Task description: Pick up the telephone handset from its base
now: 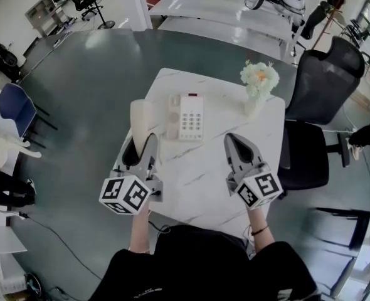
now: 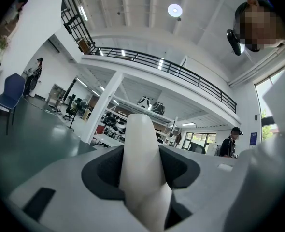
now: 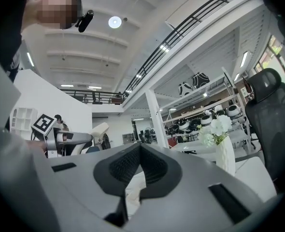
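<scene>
The left tongs (image 1: 141, 145) are clamped on the cream telephone handset (image 1: 141, 119), which stands out from between the jaws toward the far side, just left of the telephone base (image 1: 190, 118) on the white bench (image 1: 204, 187). The handset seems to be off its cradle, although the steep head view does not show this clearly. The right tongs (image 1: 235, 140) hang over the near right part of the bench with the jaws together and nothing between them.

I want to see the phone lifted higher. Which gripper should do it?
Left. The left gripper is clamped on the handset, which is already off the base. The right gripper is shut, empty, and off to the side of the base.
</scene>
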